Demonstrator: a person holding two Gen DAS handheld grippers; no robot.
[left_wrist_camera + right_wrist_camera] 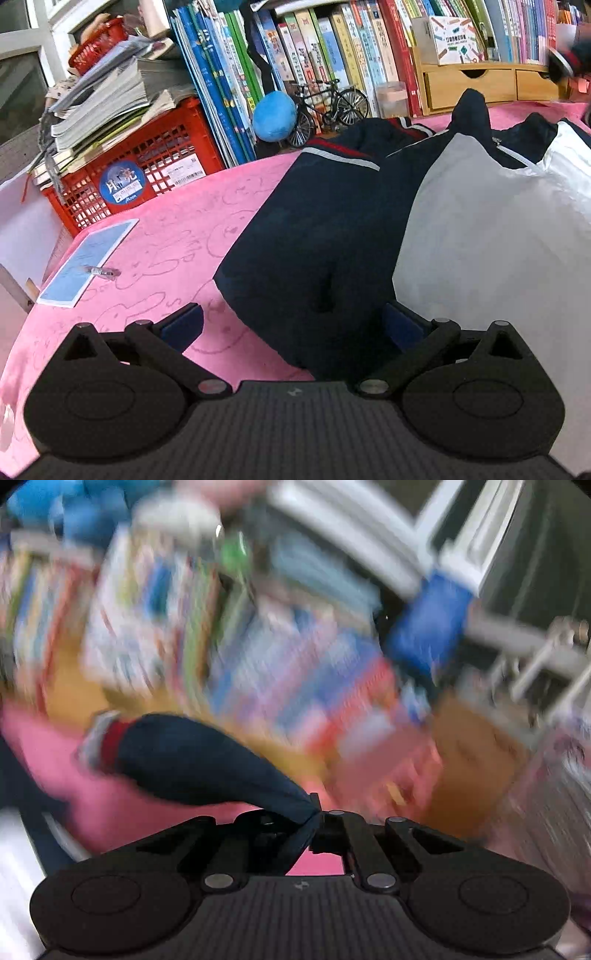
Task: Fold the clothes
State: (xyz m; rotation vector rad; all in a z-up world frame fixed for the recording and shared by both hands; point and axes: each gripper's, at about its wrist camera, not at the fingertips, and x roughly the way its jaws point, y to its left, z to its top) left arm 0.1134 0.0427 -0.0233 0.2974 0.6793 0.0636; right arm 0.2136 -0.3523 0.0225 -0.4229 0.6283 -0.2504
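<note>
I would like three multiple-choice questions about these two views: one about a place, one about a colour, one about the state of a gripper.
1. Where does the small model bicycle stand?
A. in front of the books
B. on the jacket
C. inside the red crate

2. What colour is the cloth that covers the table?
A. green
B. pink
C. grey

3. What is the state of the right gripper?
A. open and empty
B. shut on the navy sleeve
C. shut on a pen

Answers:
1 A, it stands before the row of books.
2 B, pink shows all around the jacket.
3 B, the navy fabric is pinched between its closed fingers.
</note>
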